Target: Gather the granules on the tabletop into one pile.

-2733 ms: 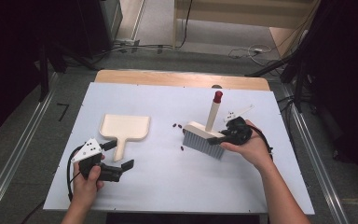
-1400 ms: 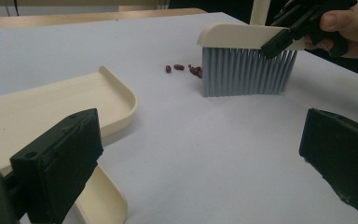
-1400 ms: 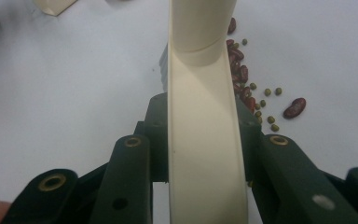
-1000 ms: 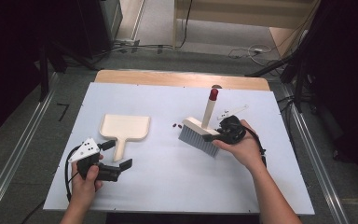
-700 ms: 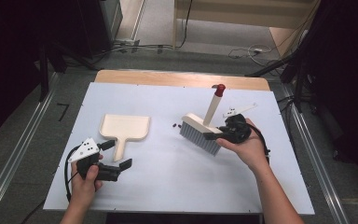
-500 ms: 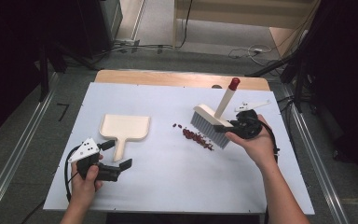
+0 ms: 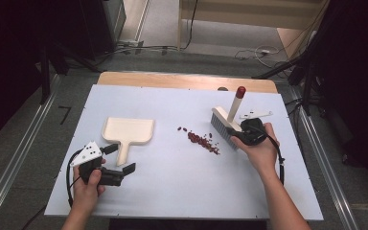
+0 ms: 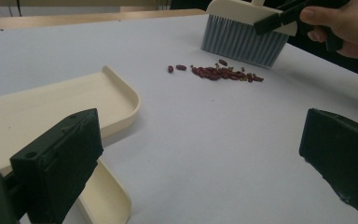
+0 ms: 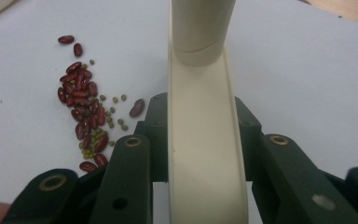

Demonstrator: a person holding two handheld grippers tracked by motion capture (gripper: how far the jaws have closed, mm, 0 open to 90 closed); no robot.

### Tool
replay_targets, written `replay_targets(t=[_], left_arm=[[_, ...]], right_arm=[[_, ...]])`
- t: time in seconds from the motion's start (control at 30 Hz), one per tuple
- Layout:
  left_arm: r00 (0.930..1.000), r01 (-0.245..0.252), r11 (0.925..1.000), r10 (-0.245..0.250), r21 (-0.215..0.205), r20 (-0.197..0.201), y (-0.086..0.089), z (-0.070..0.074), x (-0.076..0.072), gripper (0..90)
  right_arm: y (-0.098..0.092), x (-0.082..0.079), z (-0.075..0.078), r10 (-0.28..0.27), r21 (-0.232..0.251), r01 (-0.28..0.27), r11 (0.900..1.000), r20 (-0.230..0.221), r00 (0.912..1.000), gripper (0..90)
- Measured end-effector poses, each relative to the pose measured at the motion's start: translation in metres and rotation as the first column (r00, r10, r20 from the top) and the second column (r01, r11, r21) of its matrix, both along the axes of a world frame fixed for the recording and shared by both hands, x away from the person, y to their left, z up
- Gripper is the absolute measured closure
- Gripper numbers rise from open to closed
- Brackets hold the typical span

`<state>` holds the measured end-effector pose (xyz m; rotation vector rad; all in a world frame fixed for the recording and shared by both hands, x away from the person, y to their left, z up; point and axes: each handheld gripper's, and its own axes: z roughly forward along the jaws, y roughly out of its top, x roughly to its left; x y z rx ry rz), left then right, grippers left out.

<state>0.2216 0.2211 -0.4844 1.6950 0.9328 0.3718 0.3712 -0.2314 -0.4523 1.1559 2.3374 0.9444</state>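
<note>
Brush poised behind the bean pile, dustpan waiting

The right gripper (image 7: 237, 135), clamped on the cream plastic hand brush (image 7: 224, 125), has the red beans (image 7: 202, 141) just beyond its bristles; the left gripper (image 7: 120, 159), jaws apart and empty, straddles the cream plastic dustpan (image 7: 127, 132) handle.

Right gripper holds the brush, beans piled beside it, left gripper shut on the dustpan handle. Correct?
Not quite. The left gripper is open, with the dustpan handle beside one finger, as the left gripper view shows. The right gripper does hold the brush, beans beside it.
</note>
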Motion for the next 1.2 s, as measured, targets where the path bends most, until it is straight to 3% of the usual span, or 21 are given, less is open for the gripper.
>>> replay_targets(t=[0.17, 0.4, 1.0, 1.1, 1.2], left_arm=[[1.0000, 0.000, 1.0000, 0.000, 0.003, -0.001, 0.000, 0.000, 0.000, 0.0], [1.0000, 0.000, 1.0000, 0.000, 0.001, 0.000, -0.001, 0.001, 0.000, 0.0], [1.0000, 0.001, 1.0000, -0.001, 0.002, 0.004, -0.001, 0.001, -0.001, 0.0], [1.0000, 0.001, 1.0000, -0.001, 0.000, 0.004, -0.001, 0.002, -0.001, 0.0], [1.0000, 0.001, 1.0000, -0.001, 0.002, 0.004, 0.000, 0.002, 0.000, 0.0]], right_arm=[[0.009, -0.010, -0.004, 0.025, 0.022, -0.025, 0.999, 0.005, 0.9997, 65.3], [0.023, -0.024, -0.005, 0.054, 0.017, -0.054, 0.998, 0.000, 0.9985, 65.3], [0.040, -0.042, -0.004, 0.115, 0.032, -0.115, 0.993, -0.009, 0.9933, 65.3], [0.040, -0.043, 0.000, 0.100, 0.018, -0.101, 0.995, 0.012, 0.9949, 65.3], [0.040, -0.042, 0.008, 0.087, 0.046, -0.088, 0.995, 0.032, 0.9957, 65.3]])
